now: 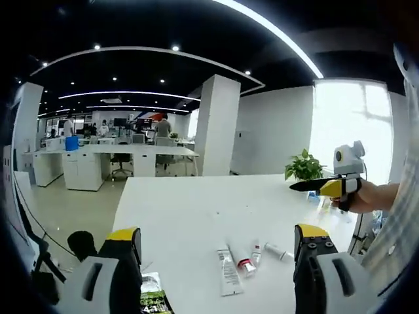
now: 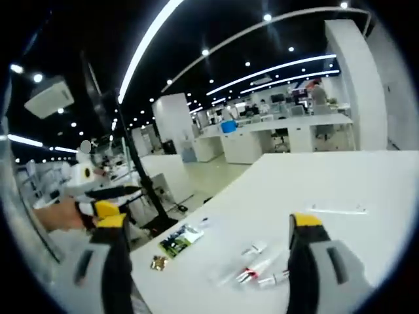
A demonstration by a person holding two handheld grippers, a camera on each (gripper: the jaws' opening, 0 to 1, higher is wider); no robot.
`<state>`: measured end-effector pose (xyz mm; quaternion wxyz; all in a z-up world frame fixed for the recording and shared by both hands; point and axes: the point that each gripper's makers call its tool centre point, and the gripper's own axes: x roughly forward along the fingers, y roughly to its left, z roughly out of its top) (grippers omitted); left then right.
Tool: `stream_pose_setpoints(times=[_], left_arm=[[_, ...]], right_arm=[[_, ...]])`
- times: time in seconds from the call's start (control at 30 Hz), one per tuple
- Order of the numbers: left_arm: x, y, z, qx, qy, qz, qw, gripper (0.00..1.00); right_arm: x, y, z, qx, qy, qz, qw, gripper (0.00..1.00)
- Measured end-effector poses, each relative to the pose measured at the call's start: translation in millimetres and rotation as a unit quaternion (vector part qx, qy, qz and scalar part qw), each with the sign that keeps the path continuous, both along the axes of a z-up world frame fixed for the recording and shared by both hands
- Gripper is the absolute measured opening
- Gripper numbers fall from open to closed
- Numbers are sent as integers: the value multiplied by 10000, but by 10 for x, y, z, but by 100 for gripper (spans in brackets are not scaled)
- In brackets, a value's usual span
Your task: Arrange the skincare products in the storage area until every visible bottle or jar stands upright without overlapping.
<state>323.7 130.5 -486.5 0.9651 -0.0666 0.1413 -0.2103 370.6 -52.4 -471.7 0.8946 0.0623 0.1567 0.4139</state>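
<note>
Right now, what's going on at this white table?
A person holds a tool in each hand above a white table; neither grips anything. The left tool and the right tool both stand open. Several small skincare tubes lie flat on the table between them, not yet stood upright. A green packet and a small gold item lie near the table's edge. A potted plant stands at the far end. Arranging hasn't visibly begun.

left tool point(image 1: 216, 252): jaws apart, empty | right tool point(image 2: 206, 245): jaws apart, empty
</note>
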Motion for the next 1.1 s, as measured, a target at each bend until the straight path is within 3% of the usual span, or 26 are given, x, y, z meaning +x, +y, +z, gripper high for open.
stream_pose_setpoints(times=[0.27,0.4,0.6,0.73,0.93,1.1], left_arm=[[-65,-68,-199,98,171,-154,9997,100],[-65,-43,-254,185,132,-141,9996,100],[62,-90,-385,91,293,-183,9994,100],[189,-170,-497,331,294,-143,9989,100],[338,-232,-531,180,241,6,9995,100],[413,-204,-572,-52,358,130,9993,100]], right_arm=[[-39,31,-139,28,257,77,9996,99],[-71,-49,-169,-50,279,34,9996,89],[-57,-263,-178,57,360,-306,9989,94],[-91,-431,-187,77,379,-556,9977,94],[-105,-696,-196,225,398,-969,9942,99],[-88,-790,-147,374,192,-1130,9927,99]])
